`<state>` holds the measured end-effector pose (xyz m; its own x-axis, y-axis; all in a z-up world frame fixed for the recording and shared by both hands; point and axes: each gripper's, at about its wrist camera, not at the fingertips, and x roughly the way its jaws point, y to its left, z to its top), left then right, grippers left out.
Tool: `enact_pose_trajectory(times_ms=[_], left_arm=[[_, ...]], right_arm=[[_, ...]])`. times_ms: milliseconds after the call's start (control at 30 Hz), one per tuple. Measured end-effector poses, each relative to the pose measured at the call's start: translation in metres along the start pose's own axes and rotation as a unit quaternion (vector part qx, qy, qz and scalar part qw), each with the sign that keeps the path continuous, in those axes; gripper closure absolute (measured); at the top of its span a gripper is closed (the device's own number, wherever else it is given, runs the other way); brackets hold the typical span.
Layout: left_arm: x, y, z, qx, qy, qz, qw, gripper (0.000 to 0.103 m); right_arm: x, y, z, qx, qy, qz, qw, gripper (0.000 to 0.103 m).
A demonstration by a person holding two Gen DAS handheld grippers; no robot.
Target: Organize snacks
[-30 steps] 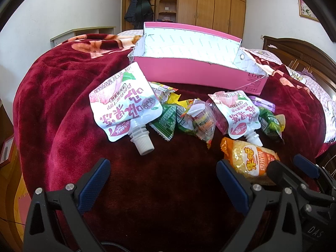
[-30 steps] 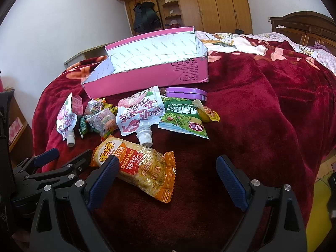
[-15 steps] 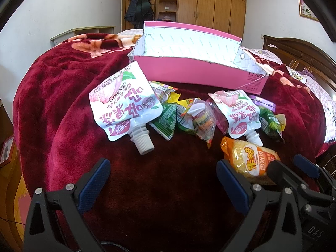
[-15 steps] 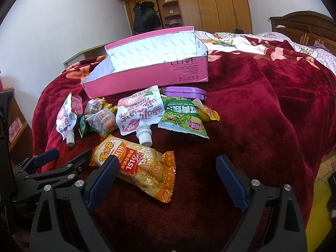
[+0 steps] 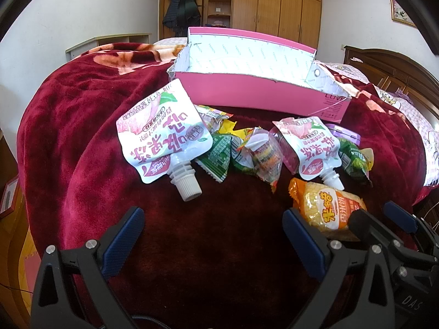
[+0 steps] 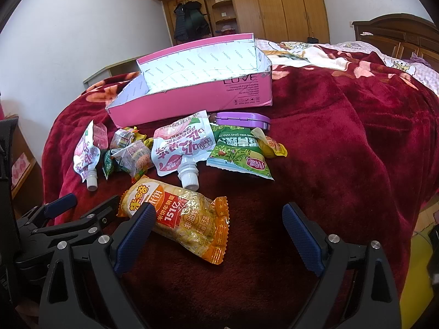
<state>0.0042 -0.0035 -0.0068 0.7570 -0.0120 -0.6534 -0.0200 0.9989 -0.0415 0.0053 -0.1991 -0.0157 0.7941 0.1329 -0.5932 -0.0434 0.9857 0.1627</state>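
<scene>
Snacks lie scattered on a dark red blanket (image 5: 82,137) in front of an open pink box (image 5: 260,93) (image 6: 192,93). A large white-pink spouted pouch (image 5: 162,137) (image 6: 86,156) lies left, a second pouch (image 5: 315,150) (image 6: 182,150) further right. Small green and clear packets (image 5: 241,156) (image 6: 129,156) sit between them. An orange rice-cracker bag (image 5: 329,211) (image 6: 181,219) lies nearest. My left gripper (image 5: 211,235) is open over bare blanket, short of the large pouch. My right gripper (image 6: 216,233) is open, its left finger over the orange bag's edge.
A green snack bag (image 6: 238,153), a purple flat case (image 6: 241,118) and a small yellow packet (image 6: 271,145) lie right of the second pouch. Wooden wardrobes (image 5: 274,8) stand behind. The bed drops off at the left (image 5: 16,205) and right (image 6: 422,219).
</scene>
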Motion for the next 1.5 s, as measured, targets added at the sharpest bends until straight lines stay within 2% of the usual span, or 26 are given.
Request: enact_pose_trajectory(times_ms=[1267,1500], left_arm=[[-0.0002,0.0019,-0.0044,0.003,0.005,0.001,1.0000,0.000],[-0.0027,0.0065,-0.0081,0.010,-0.002,-0.003,0.9999,0.000]], right_arm=[[-0.0042,0.0032,0.0071,0.000,0.001,0.000,1.000,0.008],[0.0010,-0.0017,-0.0011,-0.003,0.001,0.001,1.000,0.008]])
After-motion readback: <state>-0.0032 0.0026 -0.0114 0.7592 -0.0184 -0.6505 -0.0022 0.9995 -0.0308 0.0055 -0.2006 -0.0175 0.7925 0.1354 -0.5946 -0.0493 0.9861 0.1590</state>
